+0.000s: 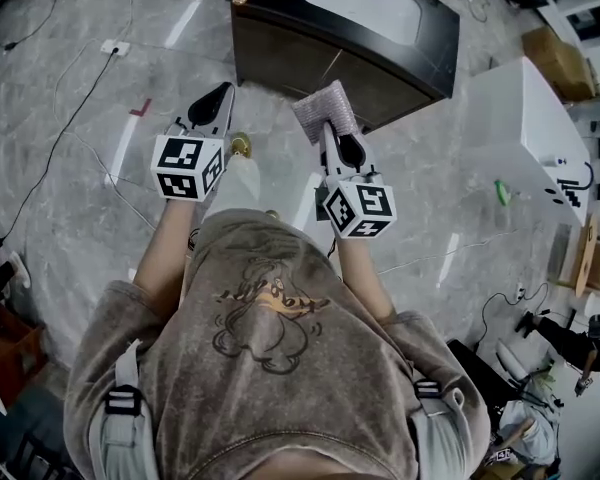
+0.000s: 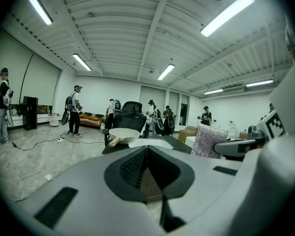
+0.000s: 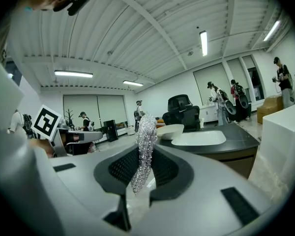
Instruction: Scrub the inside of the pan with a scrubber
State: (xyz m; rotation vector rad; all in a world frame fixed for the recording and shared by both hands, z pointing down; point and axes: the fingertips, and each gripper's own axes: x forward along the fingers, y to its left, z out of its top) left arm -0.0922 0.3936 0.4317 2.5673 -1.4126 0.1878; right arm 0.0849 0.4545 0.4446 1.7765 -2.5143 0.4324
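Observation:
My right gripper (image 1: 333, 136) is shut on a glittery silver scrubber (image 1: 323, 108), which sticks up between the pads in the right gripper view (image 3: 143, 146). Beside it my left gripper (image 1: 218, 98) is shut with nothing in it; its jaws meet in the left gripper view (image 2: 146, 150). Both are held in the air in front of a dark counter (image 1: 310, 63) with a white sink (image 1: 375, 3). A white pan (image 2: 124, 133) with a wooden handle sits on that counter's left end, also seen as the pan (image 3: 170, 130) from the right gripper. It lies ahead of both grippers, untouched.
A white table (image 1: 535, 118) stands to the right. Cables and a power strip (image 1: 115, 47) lie on the marble floor at left. A black office chair (image 2: 132, 113) and several standing people are beyond the counter. Boxes and gear crowd the right edge.

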